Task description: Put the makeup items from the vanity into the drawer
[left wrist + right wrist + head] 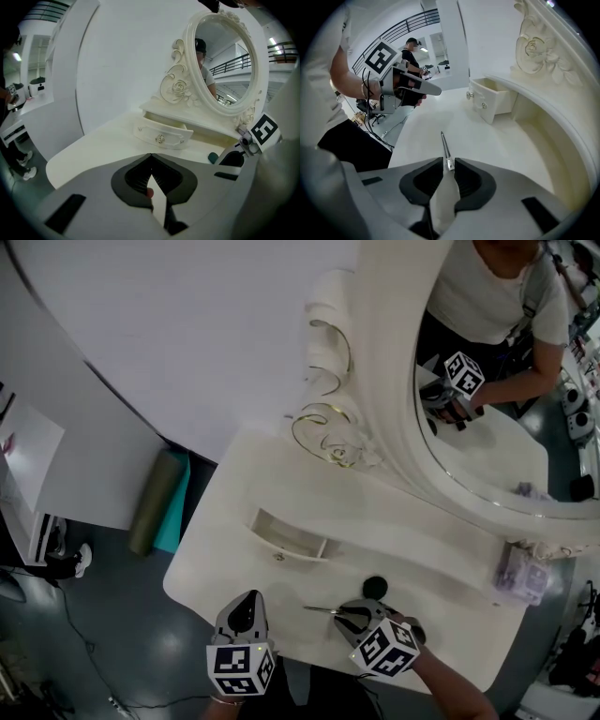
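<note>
A thin metal makeup tool [322,610] [444,145] lies on the white vanity top [216,549] near its front edge. My right gripper [345,615] [446,162] points down at it. The jaws stand slightly apart around the tool's near end, and I cannot see the pads pressing it. My left gripper [248,598] [151,155] hovers over the front edge to the left, tips together and empty. The small drawer [286,538] [161,136] [490,101] stands pulled open under the mirror shelf. A black round item [375,587] sits just behind the right gripper.
The oval mirror [487,427] with its carved frame rises at the back. A clear box [520,573] of small items stands on the shelf at the right. A rolled green mat [155,502] leans on the floor left of the vanity.
</note>
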Tool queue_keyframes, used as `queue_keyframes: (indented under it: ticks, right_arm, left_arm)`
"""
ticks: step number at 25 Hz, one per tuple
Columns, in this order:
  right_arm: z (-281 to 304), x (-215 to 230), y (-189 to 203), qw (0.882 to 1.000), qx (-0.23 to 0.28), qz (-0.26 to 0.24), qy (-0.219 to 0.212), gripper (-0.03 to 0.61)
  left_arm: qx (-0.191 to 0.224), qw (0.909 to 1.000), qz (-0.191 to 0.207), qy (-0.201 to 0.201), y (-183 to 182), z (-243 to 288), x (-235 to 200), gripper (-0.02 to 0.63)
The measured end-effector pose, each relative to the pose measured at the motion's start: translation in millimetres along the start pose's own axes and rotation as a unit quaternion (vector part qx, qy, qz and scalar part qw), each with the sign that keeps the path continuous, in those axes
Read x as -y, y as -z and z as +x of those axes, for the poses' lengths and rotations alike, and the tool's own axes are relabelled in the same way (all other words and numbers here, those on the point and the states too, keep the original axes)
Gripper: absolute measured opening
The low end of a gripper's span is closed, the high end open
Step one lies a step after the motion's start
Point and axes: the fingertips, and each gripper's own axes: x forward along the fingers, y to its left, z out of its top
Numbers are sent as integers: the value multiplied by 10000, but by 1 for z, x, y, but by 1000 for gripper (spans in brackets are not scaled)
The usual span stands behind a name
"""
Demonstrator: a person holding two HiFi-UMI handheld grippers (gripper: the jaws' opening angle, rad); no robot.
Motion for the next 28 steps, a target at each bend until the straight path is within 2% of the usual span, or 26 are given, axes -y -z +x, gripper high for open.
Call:
queue_keyframes:
  ticks: [4, 10, 16, 22, 28]
  right_arm:
    - [4, 1, 0, 10000, 11, -42, -8, 55]
    - [-3, 2, -10, 9997, 257, 33, 16, 52]
    - [-27, 3, -36, 9976, 617, 208, 221, 52]
    - [-52, 17, -75, 9913, 977, 588, 653, 51]
    - [-64, 48, -112, 9847, 1051, 709, 1194, 52]
  left_arm:
    - [34, 9999, -68, -71, 0, 1, -2, 8]
    - [92, 9998, -128, -123, -1, -2, -6, 8]
    - [307, 9993, -164, -111, -15, -11, -10, 8]
    - [549, 9984, -160, -46, -37, -24, -17, 8]
    - [873, 9961, -116, 75, -67, -25, -22, 8]
